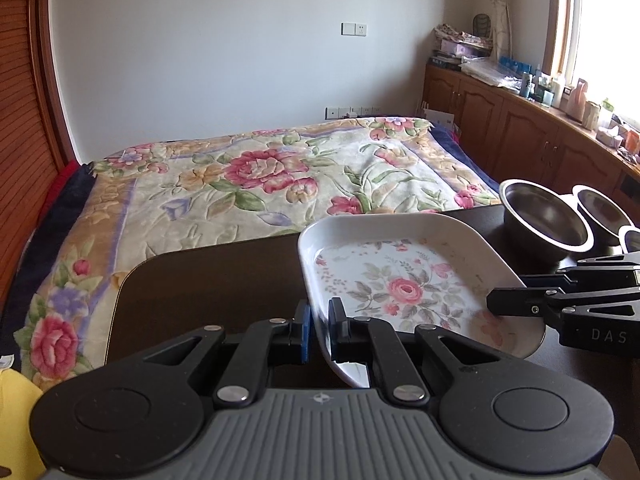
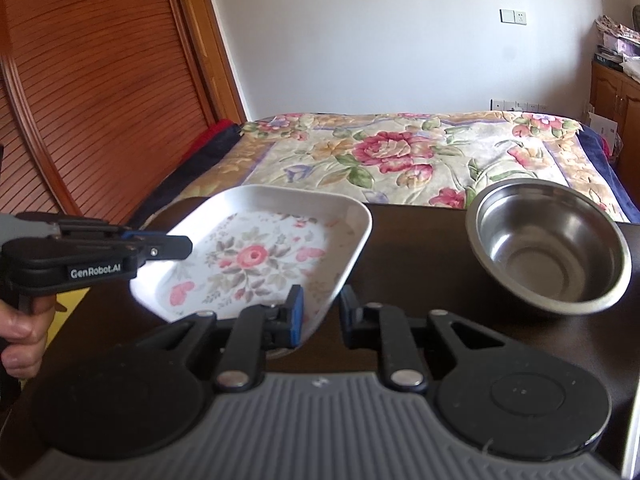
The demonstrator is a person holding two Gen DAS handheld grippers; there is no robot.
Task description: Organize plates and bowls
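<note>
A white square plate (image 1: 404, 288) with a pink rose pattern is tilted over the dark table (image 1: 200, 288). My left gripper (image 1: 321, 330) is shut on the plate's near-left rim. The right gripper (image 1: 516, 294) reaches in from the right at the opposite rim. In the right wrist view the plate (image 2: 256, 256) has its near-right corner between the jaws of my right gripper (image 2: 322, 314). It lies against the left blue pad, and a gap shows before the right finger, so this gripper is open. The left gripper (image 2: 176, 245) clamps the plate's left edge. A steel bowl (image 2: 548, 248) stands to the right.
Two steel bowls (image 1: 548, 216) (image 1: 604, 208) and a white-rimmed one (image 1: 632, 240) stand at the table's far right. A floral bed (image 1: 260, 176) lies beyond the table. A hand (image 2: 20, 340) holds the left gripper's handle. Wooden cabinets (image 1: 520, 132) line the right wall.
</note>
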